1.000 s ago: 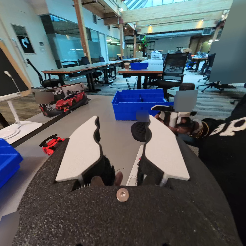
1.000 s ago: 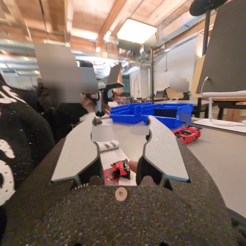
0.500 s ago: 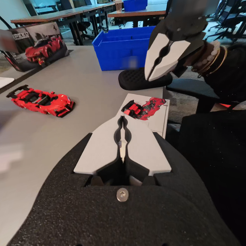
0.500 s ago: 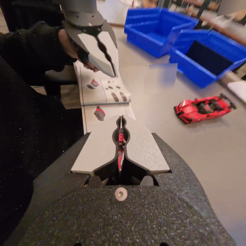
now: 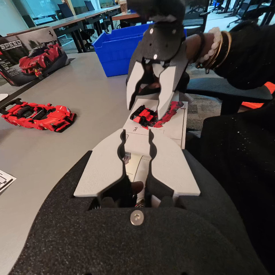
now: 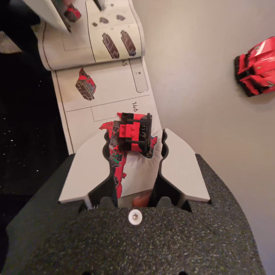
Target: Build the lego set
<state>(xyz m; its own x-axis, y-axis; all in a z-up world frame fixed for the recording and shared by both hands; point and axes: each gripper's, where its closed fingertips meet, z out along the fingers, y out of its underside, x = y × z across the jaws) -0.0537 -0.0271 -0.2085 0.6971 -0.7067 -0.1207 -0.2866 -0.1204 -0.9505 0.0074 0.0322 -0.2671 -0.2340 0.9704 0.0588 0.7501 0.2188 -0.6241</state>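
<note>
Small red-and-black lego sub-assembly [image 6: 134,134] sitting mid-frame on the open white instruction booklet [image 6: 104,89] on the grey bench [image 6: 208,74], dead ahead between the spread-wide, empty right tool [image 6: 134,134] tips, with the left tool [image 5: 136,131] also parted, empty and farther back.

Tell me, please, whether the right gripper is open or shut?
Open: the right gripper shows a wide gap between its fingers, hovering over the small red-and-black lego piece.

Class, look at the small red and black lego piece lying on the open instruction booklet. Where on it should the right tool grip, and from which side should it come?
Probably from above: the right tool hangs open over the lego piece. Grip its two long side faces, one finger on the flat black end wall, the other on the opposite edge. The piece lies flat on the booklet, studs up, so nothing blocks a downward approach.
</note>
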